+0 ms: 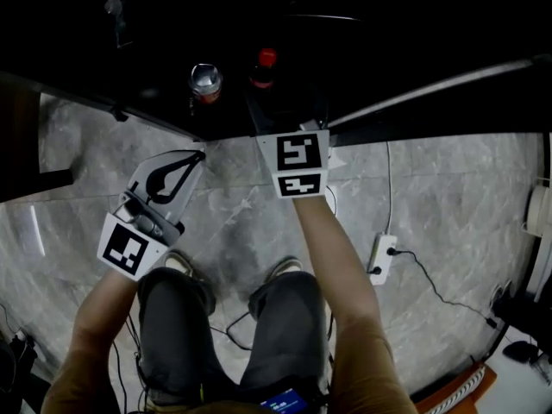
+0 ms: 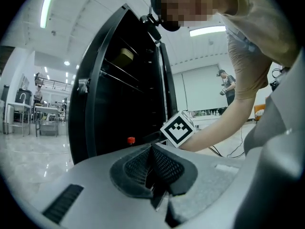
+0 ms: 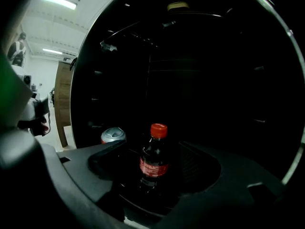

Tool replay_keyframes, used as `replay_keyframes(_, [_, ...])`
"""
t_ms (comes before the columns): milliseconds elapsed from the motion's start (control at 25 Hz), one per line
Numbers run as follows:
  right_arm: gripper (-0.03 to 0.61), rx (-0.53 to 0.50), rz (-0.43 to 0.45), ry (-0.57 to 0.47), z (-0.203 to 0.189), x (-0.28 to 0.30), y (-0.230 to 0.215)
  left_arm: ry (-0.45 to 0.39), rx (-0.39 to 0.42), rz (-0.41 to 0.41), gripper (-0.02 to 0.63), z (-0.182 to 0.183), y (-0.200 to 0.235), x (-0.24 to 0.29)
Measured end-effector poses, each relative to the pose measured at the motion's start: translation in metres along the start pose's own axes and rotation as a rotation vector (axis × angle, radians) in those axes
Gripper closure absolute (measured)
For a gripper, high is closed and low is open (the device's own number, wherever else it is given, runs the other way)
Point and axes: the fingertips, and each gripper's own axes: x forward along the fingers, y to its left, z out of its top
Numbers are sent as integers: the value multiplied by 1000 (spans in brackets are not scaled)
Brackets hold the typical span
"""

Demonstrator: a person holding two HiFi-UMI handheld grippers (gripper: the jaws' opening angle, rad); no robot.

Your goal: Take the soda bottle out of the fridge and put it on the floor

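Observation:
A dark soda bottle [image 1: 264, 67] with a red cap stands upright on the bottom shelf of the open black fridge [image 1: 362, 33]. In the right gripper view the soda bottle [image 3: 153, 159] stands between the wide-spread jaws of my right gripper [image 3: 155, 152], with a gap on each side, so that gripper is open. From the head view my right gripper [image 1: 278, 117] reaches into the dark fridge, fingertips hardly visible. My left gripper [image 1: 195, 157] hangs over the floor to the left of the fridge opening. Its pads [image 2: 159, 163] meet with nothing between them.
A silver-topped can [image 1: 205, 82] stands left of the bottle on the same shelf, also seen as the can [image 3: 113, 135]. The fridge door [image 1: 448, 80] swings out to the right. A power strip [image 1: 380, 257] and cables lie on the marble floor [image 1: 233, 218] by my feet.

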Motion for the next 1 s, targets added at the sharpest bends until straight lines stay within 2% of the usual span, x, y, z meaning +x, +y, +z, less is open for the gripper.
replay_keyframes(240, [259,-4,-16,-38,-12,28,-5,-23,124,-93,620,-36,-5,12])
replay_keyframes(440, [244,-54,-18,-56,-22,51,-9,-59,258,-148,620,-53,-5,11])
replay_keyframes(720, [242,-88,-11,-100,-31,73,-1,-74,261,-117,620,-84,6,8])
replay_keyframes(1000, [244,-85,-37,-118,-30,70,-1,-55,215,-79,620,-89,10,5])
